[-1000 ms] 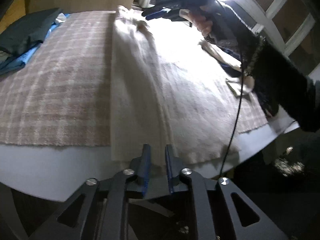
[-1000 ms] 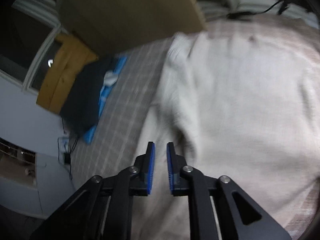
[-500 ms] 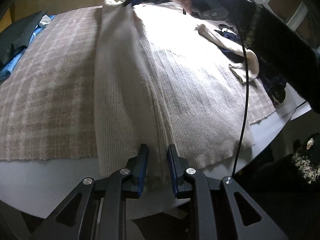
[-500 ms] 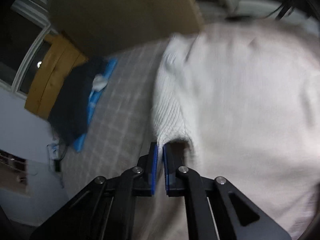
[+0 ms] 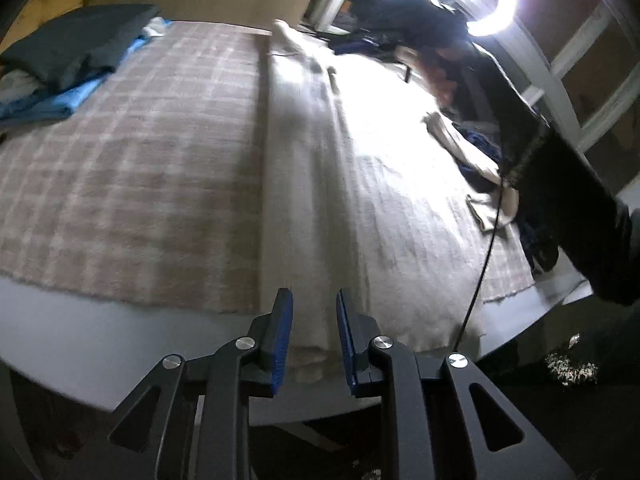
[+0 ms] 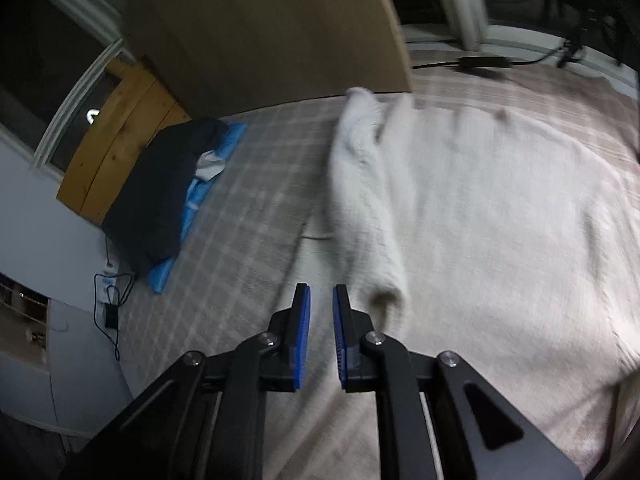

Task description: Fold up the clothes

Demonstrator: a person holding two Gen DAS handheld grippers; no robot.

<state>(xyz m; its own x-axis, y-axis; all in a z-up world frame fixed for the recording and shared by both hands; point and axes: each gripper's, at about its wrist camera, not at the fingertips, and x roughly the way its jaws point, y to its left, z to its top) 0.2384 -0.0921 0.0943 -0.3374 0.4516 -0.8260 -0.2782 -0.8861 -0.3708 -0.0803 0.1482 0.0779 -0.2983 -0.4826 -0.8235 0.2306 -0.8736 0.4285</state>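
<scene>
Cream sweater lies flat on the plaid blanket; both grippers' jaws stand parted, empty, dark clothes at ten o'clock.

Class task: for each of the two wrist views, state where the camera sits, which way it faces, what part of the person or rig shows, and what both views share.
Left wrist: sits behind the left tongs, at the table's near edge, looking along the cream sweater towards a ring light; a dark sleeve shows on the right.
Right wrist: sits behind the right tongs, above the sweater, looking across it towards a wooden board; only the tongs show.
Shared: the sweater, plaid cloth, and dark and blue clothes pile.
</scene>
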